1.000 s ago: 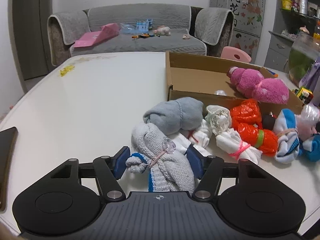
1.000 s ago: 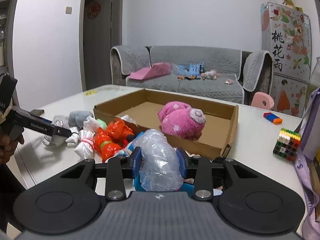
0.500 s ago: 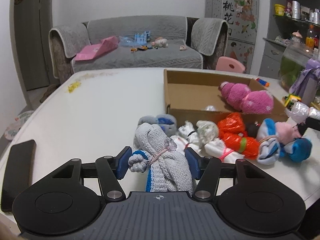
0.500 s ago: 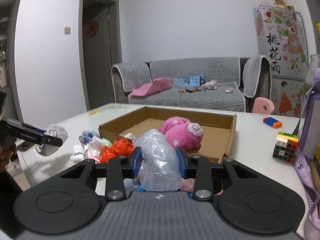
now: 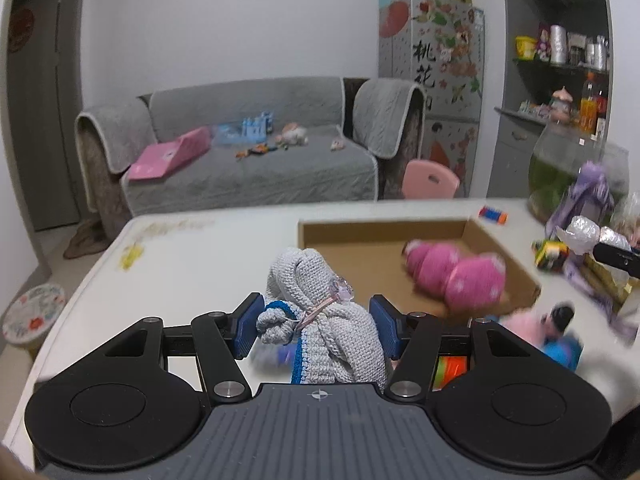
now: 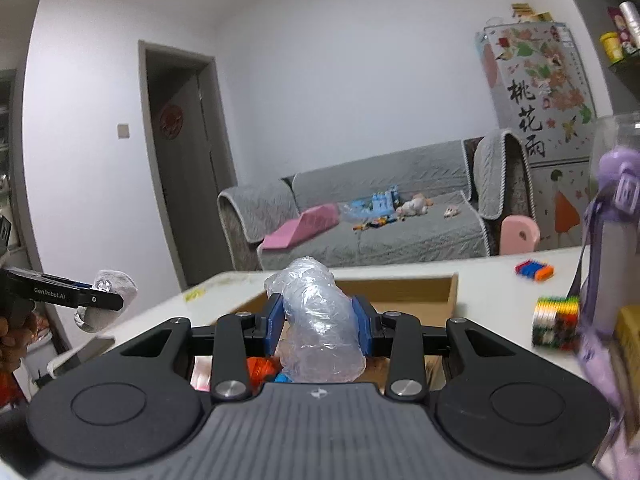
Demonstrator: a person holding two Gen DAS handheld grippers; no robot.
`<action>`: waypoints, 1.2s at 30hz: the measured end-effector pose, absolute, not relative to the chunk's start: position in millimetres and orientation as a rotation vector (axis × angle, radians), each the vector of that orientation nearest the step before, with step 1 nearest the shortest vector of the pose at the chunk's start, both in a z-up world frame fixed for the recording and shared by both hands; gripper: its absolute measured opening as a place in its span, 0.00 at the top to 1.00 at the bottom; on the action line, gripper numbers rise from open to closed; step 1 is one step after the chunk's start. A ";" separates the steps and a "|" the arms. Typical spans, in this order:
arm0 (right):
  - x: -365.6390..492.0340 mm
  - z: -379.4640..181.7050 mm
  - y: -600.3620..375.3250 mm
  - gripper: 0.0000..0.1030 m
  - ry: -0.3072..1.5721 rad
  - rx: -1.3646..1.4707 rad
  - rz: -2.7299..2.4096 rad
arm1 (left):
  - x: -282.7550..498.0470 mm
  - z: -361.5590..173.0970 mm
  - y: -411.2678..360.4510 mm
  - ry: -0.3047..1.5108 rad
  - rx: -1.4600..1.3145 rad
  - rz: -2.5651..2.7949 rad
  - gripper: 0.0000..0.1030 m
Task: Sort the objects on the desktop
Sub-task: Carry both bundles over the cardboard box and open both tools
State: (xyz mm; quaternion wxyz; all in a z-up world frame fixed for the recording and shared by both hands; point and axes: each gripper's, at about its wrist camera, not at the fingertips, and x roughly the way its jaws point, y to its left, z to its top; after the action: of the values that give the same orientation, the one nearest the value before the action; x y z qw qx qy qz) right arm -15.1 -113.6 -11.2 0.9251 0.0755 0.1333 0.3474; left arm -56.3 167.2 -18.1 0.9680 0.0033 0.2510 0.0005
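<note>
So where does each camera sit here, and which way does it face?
Left wrist: on the left gripper, looking along its fingers over the knit bundle to box and sofa.
Right wrist: on the right gripper, over the plastic bundle; a hand shows at left.
Shared: box, sofa, each other's gripper.

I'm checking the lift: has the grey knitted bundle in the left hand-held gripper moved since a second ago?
Yes. The grey knitted bundle, clamped in the left hand-held gripper, has risen: it lay on the table below the cardboard box, and now overlaps the box's interior.
</note>
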 end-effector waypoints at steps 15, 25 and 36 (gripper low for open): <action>116.1 29.7 -94.9 0.67 0.293 0.105 0.669 | 90.1 38.6 145.8 0.490 -0.003 -0.067 0.39; 152.8 2.5 -67.1 0.67 0.411 0.063 0.668 | 161.1 -13.6 133.5 0.633 0.040 -0.072 0.42; 178.8 -40.8 -39.0 0.67 0.589 -0.021 0.662 | 216.4 -79.9 122.9 0.783 0.094 -0.065 0.43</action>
State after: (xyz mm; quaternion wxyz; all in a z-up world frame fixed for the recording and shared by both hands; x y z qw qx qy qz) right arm 178.8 -39.0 -40.8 0.9034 -0.0100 0.2850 0.3203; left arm 216.4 122.9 -79.9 0.9228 0.0457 0.3813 -0.0315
